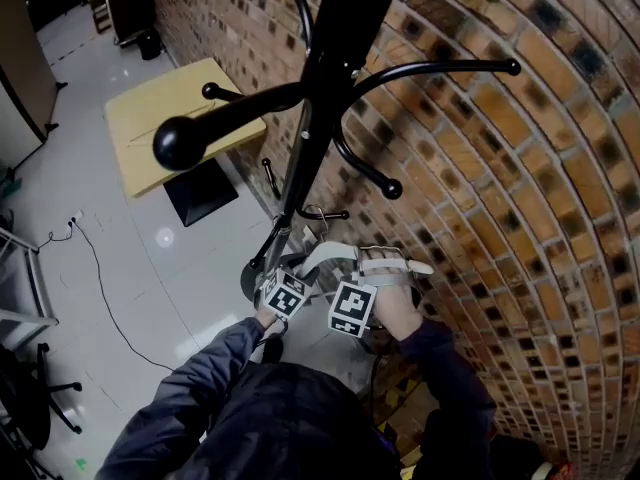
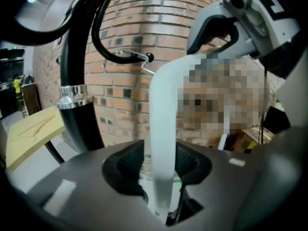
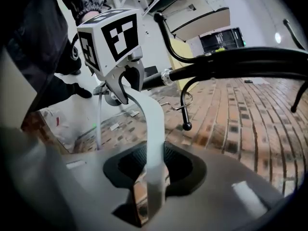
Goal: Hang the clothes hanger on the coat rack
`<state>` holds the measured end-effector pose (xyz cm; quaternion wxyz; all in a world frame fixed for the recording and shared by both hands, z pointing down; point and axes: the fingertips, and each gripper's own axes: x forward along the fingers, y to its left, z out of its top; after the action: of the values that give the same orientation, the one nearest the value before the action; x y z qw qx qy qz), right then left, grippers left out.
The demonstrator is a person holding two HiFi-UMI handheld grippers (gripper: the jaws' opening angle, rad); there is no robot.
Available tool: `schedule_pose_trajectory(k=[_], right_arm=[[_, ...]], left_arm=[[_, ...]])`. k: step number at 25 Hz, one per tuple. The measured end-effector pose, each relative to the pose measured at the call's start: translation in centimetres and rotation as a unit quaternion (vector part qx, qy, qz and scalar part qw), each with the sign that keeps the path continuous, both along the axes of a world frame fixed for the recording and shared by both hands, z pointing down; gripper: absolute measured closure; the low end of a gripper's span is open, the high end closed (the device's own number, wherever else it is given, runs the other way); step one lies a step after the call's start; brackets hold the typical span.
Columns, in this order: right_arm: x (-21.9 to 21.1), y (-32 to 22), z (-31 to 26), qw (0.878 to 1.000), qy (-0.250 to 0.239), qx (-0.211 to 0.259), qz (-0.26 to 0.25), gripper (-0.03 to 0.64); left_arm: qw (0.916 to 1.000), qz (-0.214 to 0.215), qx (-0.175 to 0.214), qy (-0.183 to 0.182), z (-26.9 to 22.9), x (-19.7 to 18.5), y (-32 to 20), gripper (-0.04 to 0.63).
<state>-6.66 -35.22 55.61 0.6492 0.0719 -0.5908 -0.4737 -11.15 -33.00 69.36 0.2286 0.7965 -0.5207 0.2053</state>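
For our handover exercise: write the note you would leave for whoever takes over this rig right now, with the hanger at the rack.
Left tongs: open, with one arm of the hanger between them, not pinched.
Right tongs: shut on the hanger's other arm.
Things: the hanger is held low beside the rack pole. Its hook is at a low peg.
Done: hanger is at the rack. Whether the hook rests on the peg cannot be told.
To do: check the hook sits on the peg, then let go on the right and withdraw both.
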Motion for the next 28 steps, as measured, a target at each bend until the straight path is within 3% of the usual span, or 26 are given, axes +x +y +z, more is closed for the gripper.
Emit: schedule_pose_trajectory(k=[5,11,16,21,24,28], right_arm=[[-1.6,1.2,0.9,0.999,0.027,0.031,-0.035,0.500],[-1.4,2.0,2.4,1.000,-0.019,0.021,-0.011,0.495],[-1.5,3.0,4.9,0.996,-0.088,-0.003,0.012,0.473],[-0.7,0.5,8.7,0.994,-0.103,-0.012,0.035,0.468],[-0.3,-0.4,9.4,0.993,-0.115,0.005,0.041,0.575],[-1.1,0.4,10.2,0.985,-0.157,-0.023,0.068,0.578]], left_arm=[[0.9987,-0.048,-0.009,0.014,1.2,-2.3,1.8,0.359],[0.9982,-0.055,-0.005,0.022,-0.2,-4.9,4.3,0.360],[0.9967,-0.073,-0.001,0.037,-1.4,-6.5,6.8,0.368],[0.9967,-0.075,-0.009,0.028,-1.6,-7.8,9.0,0.379],[0.9970,-0.074,-0.008,0.024,-2.0,-7.8,9.9,0.382],[0.9973,-0.070,-0.007,0.020,-2.5,-7.8,10.9,0.390]])
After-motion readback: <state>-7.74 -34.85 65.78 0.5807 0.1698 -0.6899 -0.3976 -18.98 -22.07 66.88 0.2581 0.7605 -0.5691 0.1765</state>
